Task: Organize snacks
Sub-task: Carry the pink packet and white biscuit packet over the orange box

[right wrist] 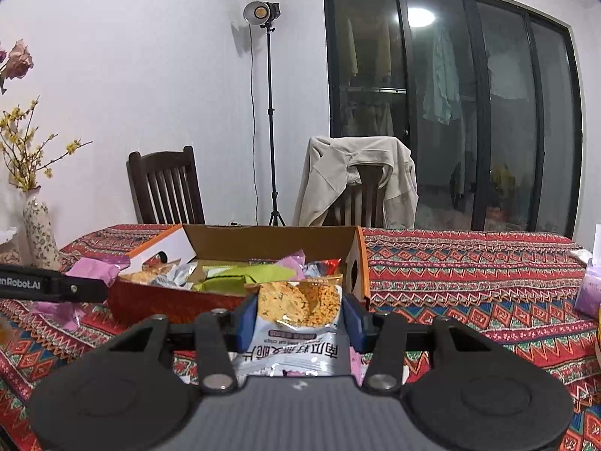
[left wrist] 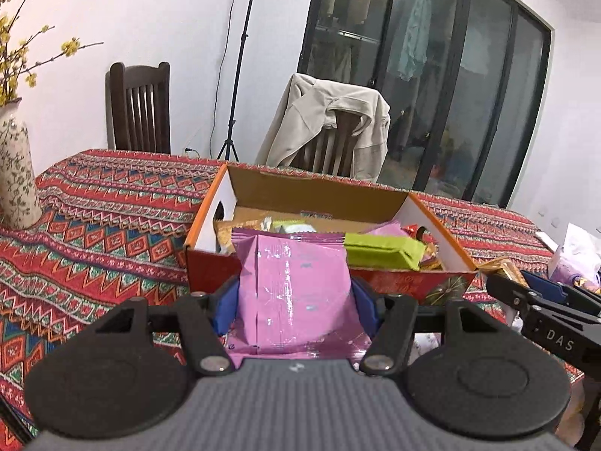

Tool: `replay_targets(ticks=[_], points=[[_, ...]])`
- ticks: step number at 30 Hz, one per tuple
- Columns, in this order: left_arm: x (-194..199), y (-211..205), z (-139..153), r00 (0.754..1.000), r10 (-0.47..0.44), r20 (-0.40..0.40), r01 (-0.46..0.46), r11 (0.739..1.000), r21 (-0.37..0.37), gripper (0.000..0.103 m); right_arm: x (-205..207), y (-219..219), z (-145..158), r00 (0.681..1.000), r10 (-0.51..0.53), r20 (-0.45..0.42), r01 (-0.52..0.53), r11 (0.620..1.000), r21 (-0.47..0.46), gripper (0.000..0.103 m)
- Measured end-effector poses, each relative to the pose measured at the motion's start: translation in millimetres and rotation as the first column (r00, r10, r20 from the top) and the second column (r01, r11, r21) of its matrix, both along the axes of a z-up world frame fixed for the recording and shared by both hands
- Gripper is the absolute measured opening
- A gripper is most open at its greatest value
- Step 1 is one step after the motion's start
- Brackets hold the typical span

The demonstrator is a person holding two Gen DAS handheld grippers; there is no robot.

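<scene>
My left gripper [left wrist: 295, 293] is shut on a pink snack packet [left wrist: 296, 285], held just in front of the open cardboard box [left wrist: 432, 221]. The box holds several snacks, among them a green packet [left wrist: 379, 250]. My right gripper [right wrist: 298, 314] is shut on a white crisps packet [right wrist: 300, 319] with a picture of golden crisps, held at the box's near right corner [right wrist: 360, 263]. The left gripper with its pink packet [right wrist: 95, 268] shows at the left of the right wrist view. The right gripper [left wrist: 526, 293] shows at the right of the left wrist view.
The table has a red patterned cloth [left wrist: 94, 225]. A floral vase [left wrist: 17, 176] with yellow-flowered branches stands at the far left. Two wooden chairs [right wrist: 165, 188] stand behind the table, one draped with a beige jacket [right wrist: 357, 176]. More packets [left wrist: 574, 259] lie at the right.
</scene>
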State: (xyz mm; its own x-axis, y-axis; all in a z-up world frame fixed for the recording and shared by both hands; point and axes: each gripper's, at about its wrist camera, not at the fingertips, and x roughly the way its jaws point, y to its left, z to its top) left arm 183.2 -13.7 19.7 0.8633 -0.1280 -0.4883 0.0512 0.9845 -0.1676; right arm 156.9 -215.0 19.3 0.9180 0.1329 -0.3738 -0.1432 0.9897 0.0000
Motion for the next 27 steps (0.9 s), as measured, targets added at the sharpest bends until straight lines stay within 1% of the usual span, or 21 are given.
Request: replay_targets(ticks=[9,19,27], points=[[10.4,-8.4,20.7,1.0,-0.01,0.018,0.01,1.0,-0.001,0.063,8.7,3.0,18.5,1.0,-0.003,0.027,0.002,1.0,0.003,0.047],[35.5,-14.1,35.7,1.0,0.004,0.018,-0.004,1.0,-0.003,0.063,27.7,9.8,36.8,0.999,0.006,0.052,-0.006,1.0,0.006,0.047],[66.8,-16.2,45.2,1.0,0.017,0.025,-0.017,1.0,0.001,0.063,58.0,10.6,46.1,0.998,0.003,0.06,-0.005,1.0,0.024,0.047]])
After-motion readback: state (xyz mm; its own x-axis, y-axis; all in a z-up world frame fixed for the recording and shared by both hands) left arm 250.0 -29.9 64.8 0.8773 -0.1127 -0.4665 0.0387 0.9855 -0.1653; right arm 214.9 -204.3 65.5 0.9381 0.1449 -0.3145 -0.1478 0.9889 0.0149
